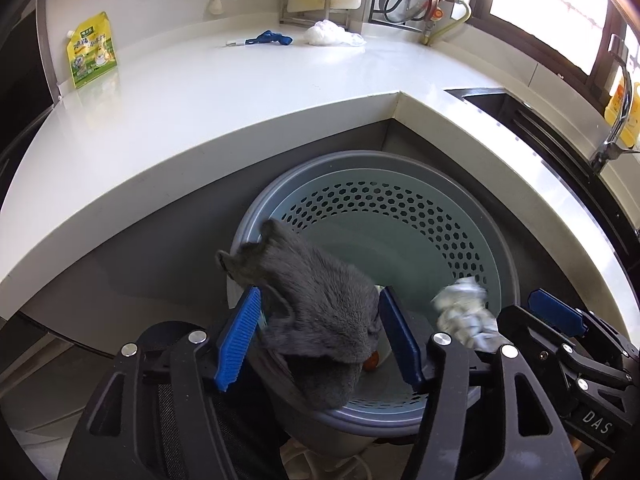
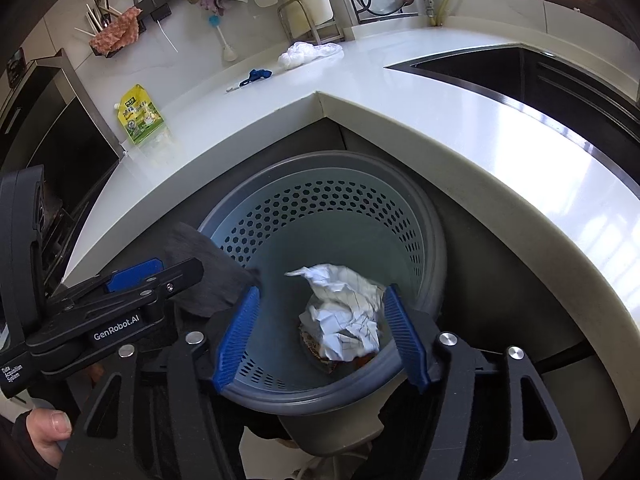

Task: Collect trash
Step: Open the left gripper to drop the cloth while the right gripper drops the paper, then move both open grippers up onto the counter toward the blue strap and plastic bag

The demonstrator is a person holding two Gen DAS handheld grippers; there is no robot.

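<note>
- While both grippers hang over the trash bin (image 1: 472, 216), the step in hand is the release: each item must drop clear of the jaws and inside the rim.
- Left gripper (image 1: 320, 336): jaws stand wide. The grey cloth (image 1: 316, 304) lies between the blue pads, which do not appear to press on it; its upper end drapes toward the bin's near rim.
- Right gripper (image 2: 324, 332): jaws stand wide. The crumpled paper (image 2: 344, 316) sits between the pads, blurred and apparently loose, above other waste at the bin's bottom.
- Keep both jaws fully spread and centred over the opening until each item has dropped free.
- Check the cloth: fibres may snag on the ribbed pads, or the cloth may hang on the rim. A slight shake toward the bin's middle should clear it.
- Remaining on the surface (image 1: 240, 92): a white plastic bag (image 1: 332, 34), a blue item (image 1: 268, 38) and a yellow-green pouch (image 1: 92, 50), all well apart from the bin.
</note>
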